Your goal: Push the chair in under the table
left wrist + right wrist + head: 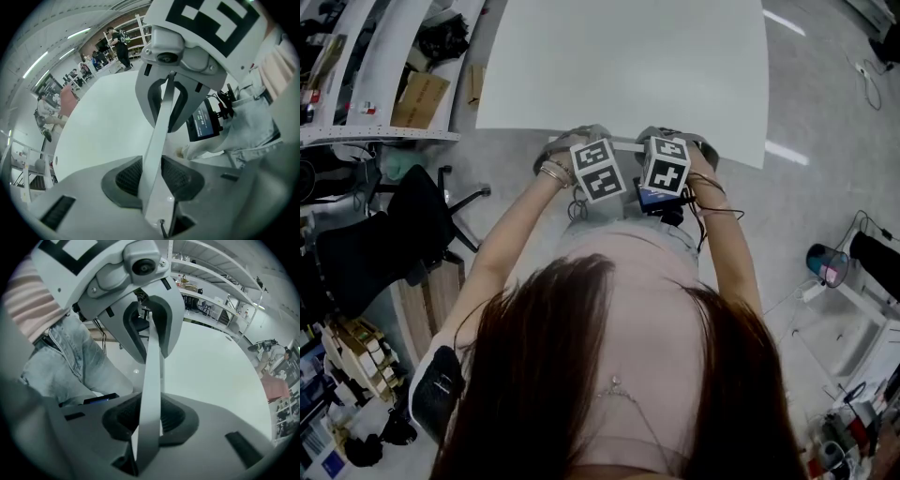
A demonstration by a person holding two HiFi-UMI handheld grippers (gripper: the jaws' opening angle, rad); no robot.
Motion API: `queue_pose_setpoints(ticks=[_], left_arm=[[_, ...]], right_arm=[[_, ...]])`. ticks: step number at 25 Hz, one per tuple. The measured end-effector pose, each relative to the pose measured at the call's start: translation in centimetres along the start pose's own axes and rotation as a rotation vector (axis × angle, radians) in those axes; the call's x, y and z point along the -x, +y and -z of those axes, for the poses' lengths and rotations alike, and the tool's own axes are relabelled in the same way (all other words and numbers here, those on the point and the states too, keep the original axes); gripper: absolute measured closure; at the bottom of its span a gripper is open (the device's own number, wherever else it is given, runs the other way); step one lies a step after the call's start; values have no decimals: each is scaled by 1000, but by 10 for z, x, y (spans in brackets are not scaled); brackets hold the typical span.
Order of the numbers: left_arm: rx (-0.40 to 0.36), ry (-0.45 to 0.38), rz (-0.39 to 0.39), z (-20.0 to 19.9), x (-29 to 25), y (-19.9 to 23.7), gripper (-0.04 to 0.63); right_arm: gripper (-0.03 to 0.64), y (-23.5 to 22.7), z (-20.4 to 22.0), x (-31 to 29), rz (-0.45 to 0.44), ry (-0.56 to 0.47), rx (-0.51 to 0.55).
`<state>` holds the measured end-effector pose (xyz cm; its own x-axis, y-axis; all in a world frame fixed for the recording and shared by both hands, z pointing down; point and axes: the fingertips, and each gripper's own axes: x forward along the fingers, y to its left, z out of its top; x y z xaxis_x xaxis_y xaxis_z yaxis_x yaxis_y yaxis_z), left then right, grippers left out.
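Chair: only its thin, pale grey flat top rail (pixel 625 145) shows, lying crosswise just short of the table's near edge. The seat and legs are hidden beneath the grippers and the person's head, so I cannot tell how far in it already stands.
Left gripper (pixel 152 178): points steeply down, its dark ribbed pads pinching the rail from both sides.
Right gripper (pixel 149 420): just beside the left one, clamped on the same rail in the same way.
Table: a wide white rectangular top (pixel 619 66), bare, just beyond the rail.
Step in hand: the grip looks taken, so this is probably the push itself.
Doing it well: drive both hands evenly and level, straight toward the table, so the chair does not swing to one side. Hold the pinch firm, since the rail looks thin and smooth and could slide through the pads. Push along the floor rather than down, so the chair does not tip. Ease off before the rail meets the table edge.
Brown cardboard box (pixel 420 98): on the floor at the left, below the shelving; its contents cannot be seen.
White shelving (pixel 389 56): holds small items, too small to name.
Black swivel office chair (pixel 412 216): well apart at the left, and likely no part of this job.
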<state>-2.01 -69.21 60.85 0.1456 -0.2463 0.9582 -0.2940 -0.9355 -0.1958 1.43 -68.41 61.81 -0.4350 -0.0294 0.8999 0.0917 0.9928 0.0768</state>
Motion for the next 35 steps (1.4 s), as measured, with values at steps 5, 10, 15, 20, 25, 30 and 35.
queue_pose_setpoints(ticks=[5, 10, 15, 20, 25, 30, 35], left_arm=[[-50, 2, 20, 3, 1, -2, 477], [-103, -3, 16, 4, 3, -4, 483], [-101, -33, -8, 9, 12, 0, 482], [-58, -58, -50, 14, 25, 7, 480], [79, -116, -106, 13, 54, 13, 492], [318, -227, -171, -4, 90, 24, 492], [519, -294, -240, 0, 113, 28, 517]], right_arm=[[525, 1, -1, -1, -4, 41, -1], [525, 2, 1, -1, 6, 82, -10], [525, 1, 3, 3, 34, 112, -18], [525, -2, 8, 20, 75, 93, -54], [525, 0, 14, 41, 142, 42, -94], [523, 3, 22, 57, 201, -2, -76], [523, 0, 13, 80, 225, -86, -71]])
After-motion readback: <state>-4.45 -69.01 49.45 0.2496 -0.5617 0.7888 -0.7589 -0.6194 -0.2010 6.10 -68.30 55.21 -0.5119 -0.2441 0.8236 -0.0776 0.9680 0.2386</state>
